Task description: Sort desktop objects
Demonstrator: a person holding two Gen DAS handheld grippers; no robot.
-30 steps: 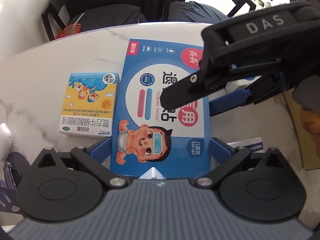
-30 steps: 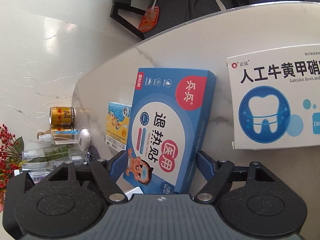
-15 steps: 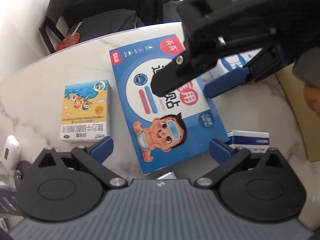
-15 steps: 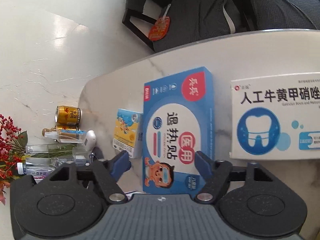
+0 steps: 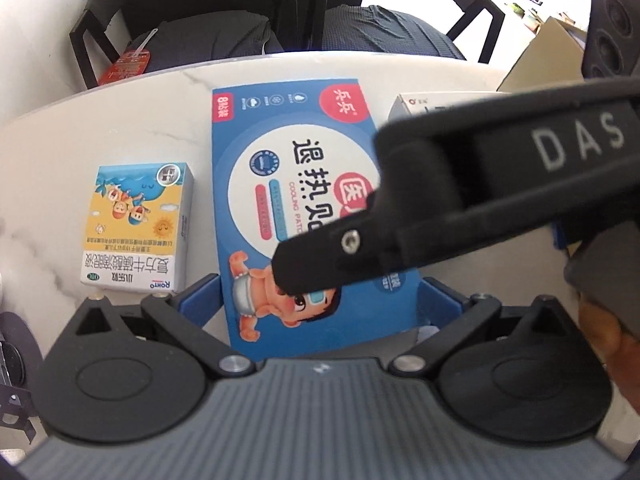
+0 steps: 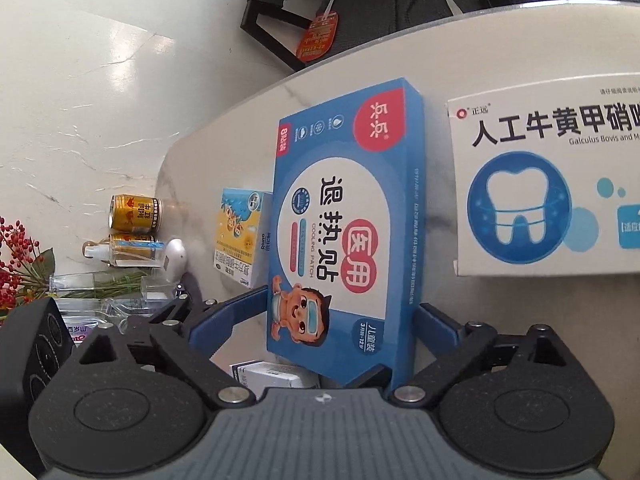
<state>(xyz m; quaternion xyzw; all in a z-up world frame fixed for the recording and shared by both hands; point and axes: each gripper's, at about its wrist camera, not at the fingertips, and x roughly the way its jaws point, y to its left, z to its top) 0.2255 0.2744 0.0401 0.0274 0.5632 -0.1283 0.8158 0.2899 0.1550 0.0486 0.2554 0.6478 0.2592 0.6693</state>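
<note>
A large blue cooling-patch box (image 5: 296,184) (image 6: 344,224) is on the white marble table (image 5: 120,128). In the right wrist view my right gripper (image 6: 342,312) has a blue finger at each long side of the box's near end and holds it tilted, right edge raised. My left gripper (image 5: 320,296) is open, its blue fingers (image 5: 198,294) either side of the same box's near end. The right gripper's black body (image 5: 460,208) crosses above the box in the left wrist view. A small yellow eye-drop box (image 5: 138,226) (image 6: 240,236) lies left of the blue box.
A white tooth-print box (image 6: 548,184) lies right of the blue box. Two gold cans (image 6: 136,212), a spray bottle, a white device and red berries sit at the table's left end. A small white box (image 6: 264,374) lies under the right gripper. Black chairs (image 5: 208,20) stand beyond the table.
The blue box lay flat half a second ago and is now tilted between the right gripper's fingers. The left gripper has moved back in around the box's near end.
</note>
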